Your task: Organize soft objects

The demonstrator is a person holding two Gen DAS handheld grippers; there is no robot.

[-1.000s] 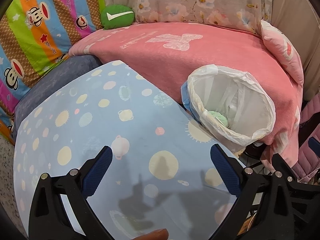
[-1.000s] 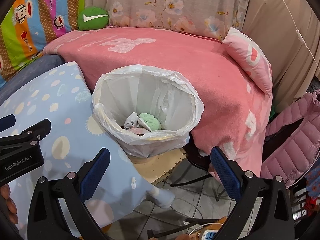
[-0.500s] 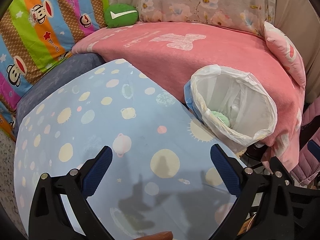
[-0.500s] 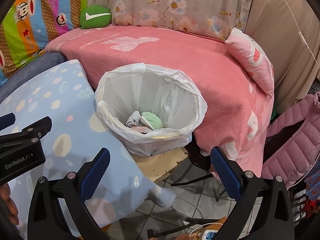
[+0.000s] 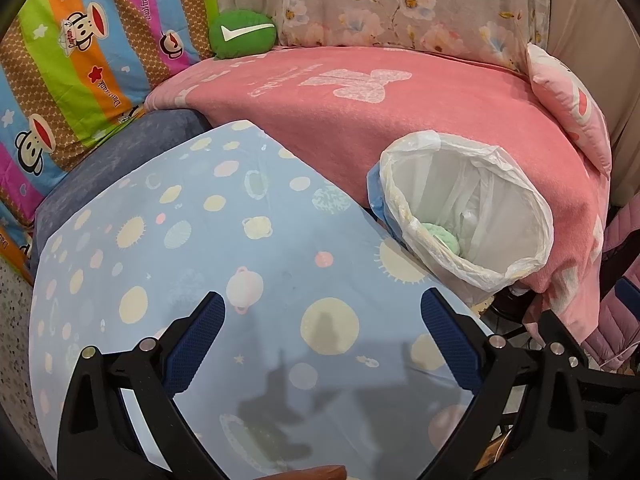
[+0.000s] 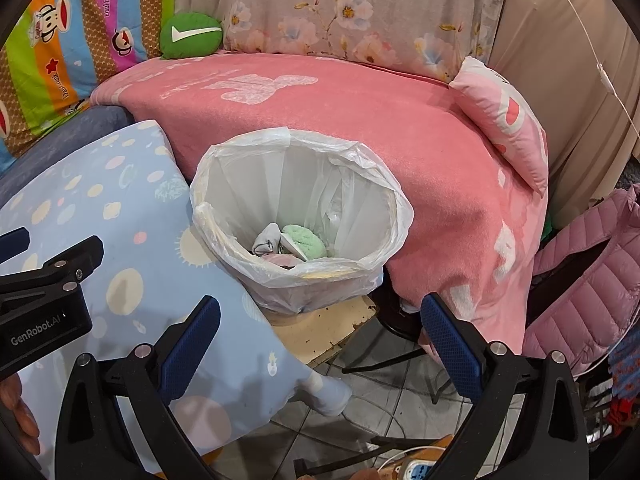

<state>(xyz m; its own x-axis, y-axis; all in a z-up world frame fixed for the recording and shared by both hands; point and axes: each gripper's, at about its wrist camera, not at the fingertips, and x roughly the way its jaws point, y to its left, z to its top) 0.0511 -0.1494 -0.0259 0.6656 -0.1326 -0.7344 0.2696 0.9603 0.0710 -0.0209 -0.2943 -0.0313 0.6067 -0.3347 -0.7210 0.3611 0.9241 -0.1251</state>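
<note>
Left tongs wide apart, empty, above blue pillow. Right tongs likewise gaping, empty, before bin holding green toy.

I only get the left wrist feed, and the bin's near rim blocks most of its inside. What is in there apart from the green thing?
Observer: Beside the green soft item, the right wrist view shows a crumpled grey-white cloth in the lined bin.
Operator: What is the bin standing on?
Observer: A worn pale board over a tiled floor, next to the blue spotted pillow.
Operator: Is the right gripper holding anything?
Observer: No, the right gripper is open and empty, short of the bin.
</note>
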